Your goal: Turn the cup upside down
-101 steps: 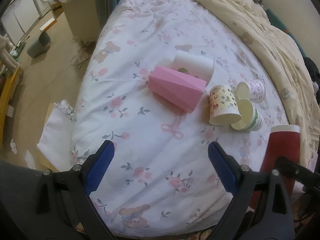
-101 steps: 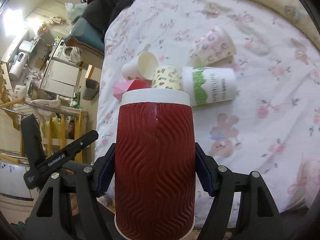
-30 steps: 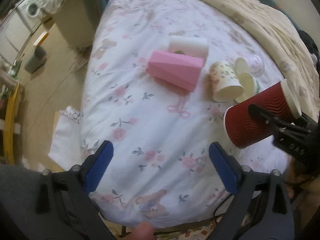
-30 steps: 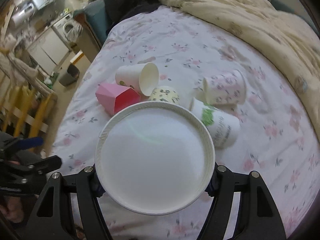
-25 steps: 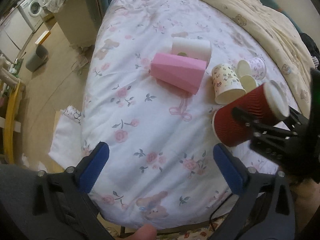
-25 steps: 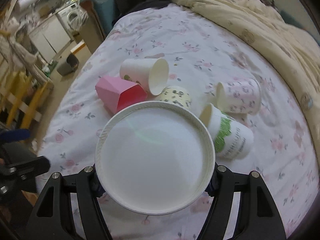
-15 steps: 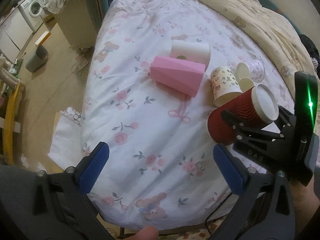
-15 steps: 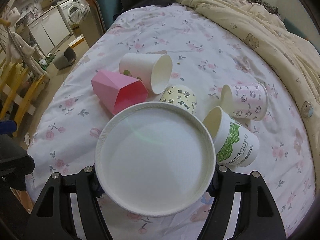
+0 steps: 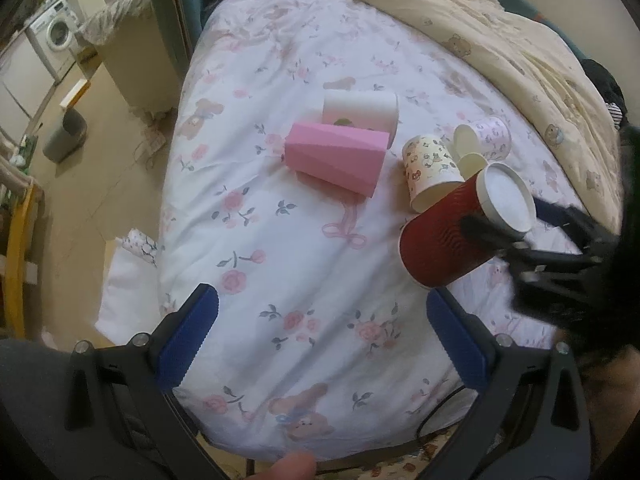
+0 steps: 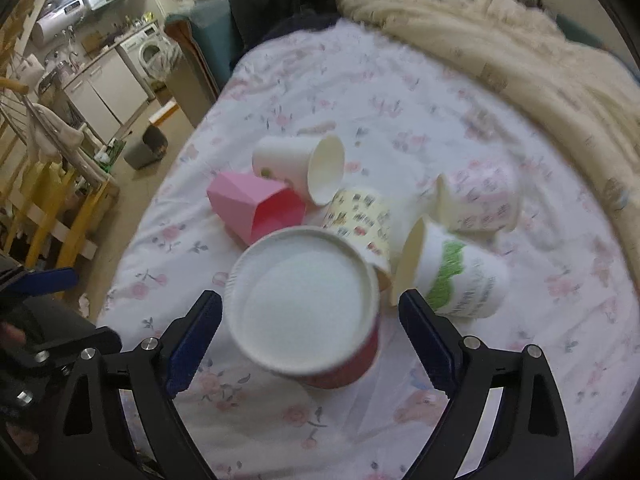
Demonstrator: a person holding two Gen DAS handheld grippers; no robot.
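The red ribbed paper cup stands mouth down on the floral bed sheet, white base up; it also shows in the right wrist view. My right gripper is open, its blue pads apart from the cup on both sides, and it shows at the right of the left wrist view. My left gripper is open and empty above the sheet's near part, left of the cup.
Several cups lie on their sides behind the red one: a pink faceted cup, a white cup, a cartoon-print cup, a green-print cup and a pink-patterned cup. A cream quilt lies at the right. The bed edge drops to the floor on the left.
The right gripper turned the red cup base up, lowered it onto the sheet, opened and drew back a little. The left gripper stayed open and nearly still.
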